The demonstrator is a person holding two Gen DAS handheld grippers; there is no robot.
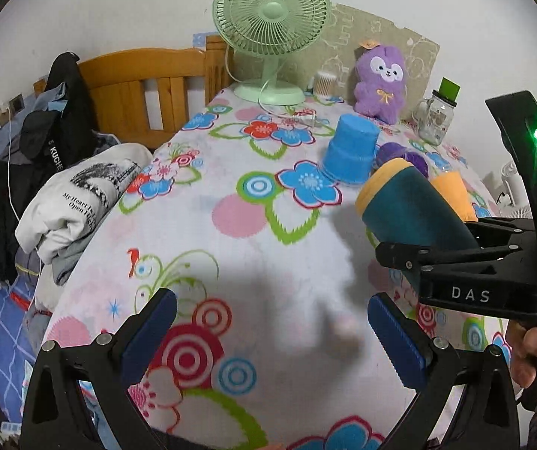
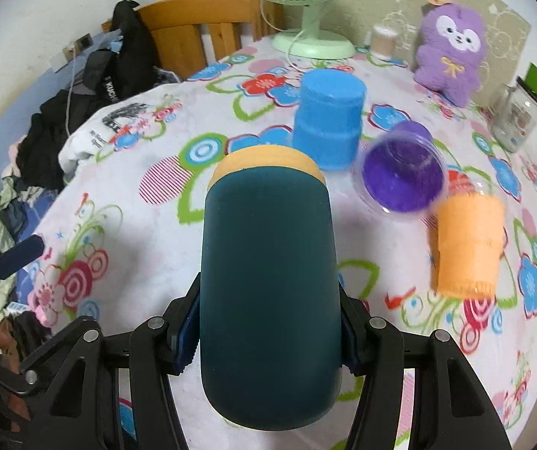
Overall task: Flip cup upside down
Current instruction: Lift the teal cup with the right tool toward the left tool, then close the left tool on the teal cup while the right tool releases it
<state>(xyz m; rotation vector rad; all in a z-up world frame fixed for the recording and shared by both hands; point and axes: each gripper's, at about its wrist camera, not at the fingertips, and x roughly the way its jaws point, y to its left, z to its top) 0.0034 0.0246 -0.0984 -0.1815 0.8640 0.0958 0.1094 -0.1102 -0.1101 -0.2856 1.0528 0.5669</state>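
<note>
My right gripper [image 2: 268, 341] is shut on a dark teal cup with an orange rim [image 2: 268, 281], held above the flowered tablecloth and tilted, rim end pointing away from me. The left wrist view shows the same cup [image 1: 407, 206] in the right gripper [image 1: 467, 262], to the right. My left gripper [image 1: 272, 333] is open and empty, low over the near part of the table. A blue cup [image 2: 328, 120] stands upside down. A purple cup [image 2: 403, 172] lies on its side. An orange cup [image 2: 467, 243] stands upside down.
A green fan [image 1: 272, 26], a purple plush toy [image 1: 379, 82], a glass jar [image 1: 435, 116] and a small cotton-swab container [image 1: 324, 82] stand at the table's far edge. Folded clothes [image 1: 77, 202] and a wooden bedframe [image 1: 148, 86] lie to the left.
</note>
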